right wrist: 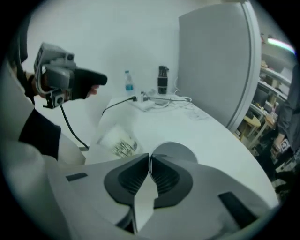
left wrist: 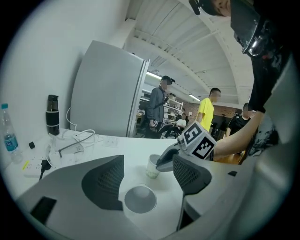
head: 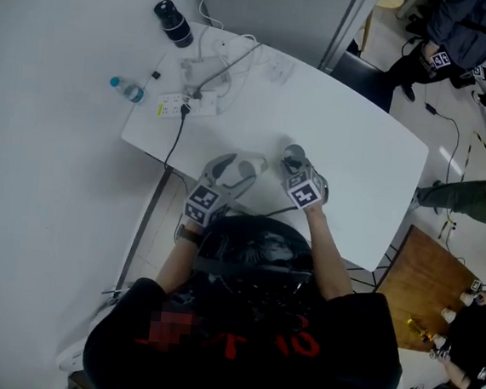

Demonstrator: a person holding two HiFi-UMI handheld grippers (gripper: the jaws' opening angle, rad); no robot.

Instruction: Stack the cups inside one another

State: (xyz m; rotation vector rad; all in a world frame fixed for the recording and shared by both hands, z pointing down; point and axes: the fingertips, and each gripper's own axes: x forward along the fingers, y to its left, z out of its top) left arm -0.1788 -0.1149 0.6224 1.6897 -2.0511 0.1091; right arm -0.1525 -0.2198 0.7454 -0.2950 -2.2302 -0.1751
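- Cups: we count two. The first cup (left wrist: 151, 167) hangs from the right tool (right wrist: 149, 158), whose jaws are closed on its wall at the rim. The second cup (left wrist: 139, 199) sits on the counter (head: 359, 141) between the pads of the left tool (left wrist: 148, 160), which stands wide and presses on nothing.
- Position: both cups lie toward the counter edge nearest the person, the first cup just beyond the second cup and apart from it.
- Risk, grip: the right tool pinches only a thin strip of wall. We judge that the first cup could swing, buckle or slip out on the way over (a one-sided hold gives little control of tilt).
- Risk, entry: if the first cup comes in tilted, its base may catch the second cup's rim instead of dropping inside.
- Risk, loose target: nothing clamps the second cup, so a push from above or the side could tip it or slide it toward the near edge. Whether it stands fully upright we cannot tell.
- Risk, crowding: the two tools work close together and could knock each other.
- Other counts: two tools, one clear water bottle (head: 126, 89), one dark flask (head: 174, 22) and one power strip (head: 173, 104) with cables, all well apart from the cups.
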